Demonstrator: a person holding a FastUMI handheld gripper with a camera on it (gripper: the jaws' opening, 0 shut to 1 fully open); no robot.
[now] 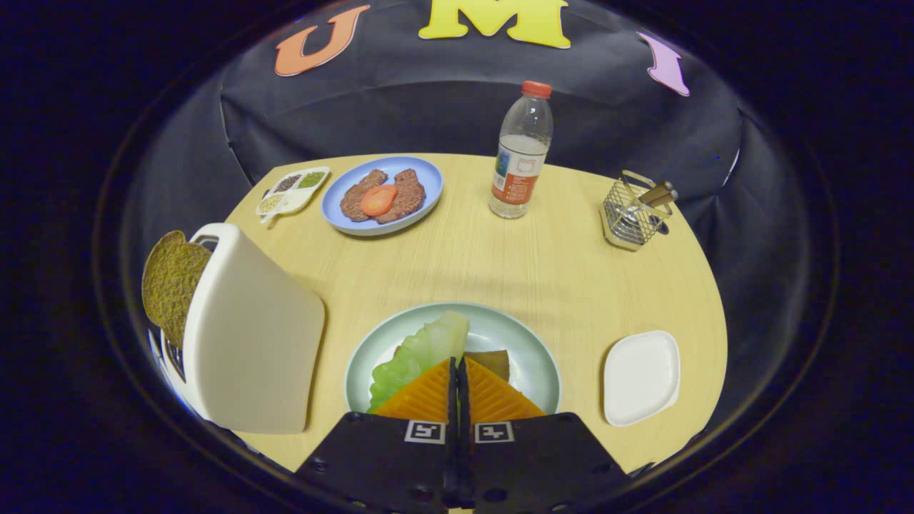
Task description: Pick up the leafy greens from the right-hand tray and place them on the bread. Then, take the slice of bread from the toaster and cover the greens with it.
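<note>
My gripper (457, 363) hangs over the pale green plate (525, 341) near the table's front edge. Its fingers are pressed together, pinching the edge of the leafy greens (421, 351). The light green leaf spreads out ahead of the left finger and to its left, over the plate. A brown slice of bread (491, 361) lies on the plate just beyond the right finger, mostly hidden by it. Left of the plate stands the white toaster (250, 335), with a brown bread slice (170, 282) sticking out of its slot. The white right-hand tray (640, 377) holds nothing.
Further back, a blue plate (428, 187) carries two meat patties and a tomato slice. Beside it lies a small divided seasoning dish (293, 191). A water bottle (521, 153) stands at the back centre. A wire cutlery basket (634, 213) sits at the back right.
</note>
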